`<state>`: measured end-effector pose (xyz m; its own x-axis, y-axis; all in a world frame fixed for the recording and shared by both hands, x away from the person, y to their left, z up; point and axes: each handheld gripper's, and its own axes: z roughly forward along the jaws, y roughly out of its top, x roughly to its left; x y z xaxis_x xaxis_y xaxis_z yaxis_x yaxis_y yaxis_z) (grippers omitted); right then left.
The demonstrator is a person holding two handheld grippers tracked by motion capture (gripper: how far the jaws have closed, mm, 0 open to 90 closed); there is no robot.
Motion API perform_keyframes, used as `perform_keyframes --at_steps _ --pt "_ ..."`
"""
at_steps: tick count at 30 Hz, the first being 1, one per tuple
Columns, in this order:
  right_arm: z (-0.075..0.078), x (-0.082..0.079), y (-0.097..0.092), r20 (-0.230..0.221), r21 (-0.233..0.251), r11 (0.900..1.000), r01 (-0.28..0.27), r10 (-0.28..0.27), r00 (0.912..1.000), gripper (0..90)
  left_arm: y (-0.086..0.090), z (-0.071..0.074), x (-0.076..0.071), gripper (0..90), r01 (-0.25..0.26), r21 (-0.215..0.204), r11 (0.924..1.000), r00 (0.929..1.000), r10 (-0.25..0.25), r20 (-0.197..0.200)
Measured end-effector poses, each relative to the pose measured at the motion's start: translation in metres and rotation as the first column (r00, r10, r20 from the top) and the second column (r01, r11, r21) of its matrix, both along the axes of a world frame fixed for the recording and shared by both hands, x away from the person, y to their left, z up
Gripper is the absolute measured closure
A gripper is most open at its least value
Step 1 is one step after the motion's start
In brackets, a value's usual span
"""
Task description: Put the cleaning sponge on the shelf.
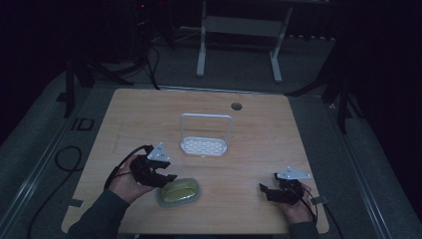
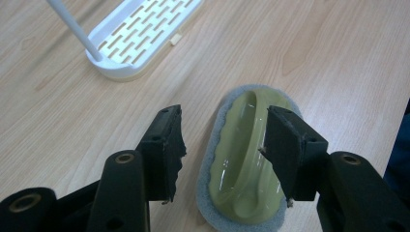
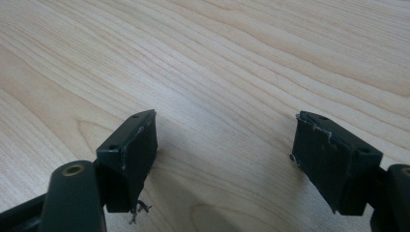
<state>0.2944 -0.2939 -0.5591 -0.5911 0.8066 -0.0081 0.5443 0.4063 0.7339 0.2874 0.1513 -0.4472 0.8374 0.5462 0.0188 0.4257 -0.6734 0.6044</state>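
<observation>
While the left gripper hangs with its jaws spread over the green scrubber — a handled sponge lying flat on the wooden table, near its front edge and just in front of the white rack — the right gripper rests wide apart over bare wood.
</observation>
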Motion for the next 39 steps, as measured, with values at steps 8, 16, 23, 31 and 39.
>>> perform_keyframes --at_steps 8,16,23,31,39 --pt "0.000 0.000 0.000 0.000 0.000 1.0000 0.000 0.000 1.0000 23.5 -0.008 -0.005 0.001 48.6 0.030 0.033 0.9990 0.9992 -0.029 -0.026" --pt "0.000 0.000 0.000 0.000 0.000 1.0000 0.000 0.000 1.0000 23.5 -0.016 -0.005 0.006 48.7 0.060 0.064 0.9961 0.9968 -0.057 -0.056" --pt "0.000 0.000 0.000 0.000 0.000 1.0000 0.000 0.000 1.0000 23.5 -0.024 -0.005 0.008 49.8 0.097 0.102 0.9901 0.9930 -0.089 -0.078" --pt "0.000 0.000 0.000 0.000 0.000 1.0000 0.000 0.000 1.0000 23.5 -0.031 -0.006 0.010 50.4 0.119 0.121 0.9855 0.9898 -0.108 -0.094" --pt "0.000 0.000 0.000 0.000 0.000 1.0000 0.000 0.000 1.0000 23.5 -0.038 -0.007 0.012 51.4 0.147 0.156 0.9767 0.9840 -0.128 -0.124"
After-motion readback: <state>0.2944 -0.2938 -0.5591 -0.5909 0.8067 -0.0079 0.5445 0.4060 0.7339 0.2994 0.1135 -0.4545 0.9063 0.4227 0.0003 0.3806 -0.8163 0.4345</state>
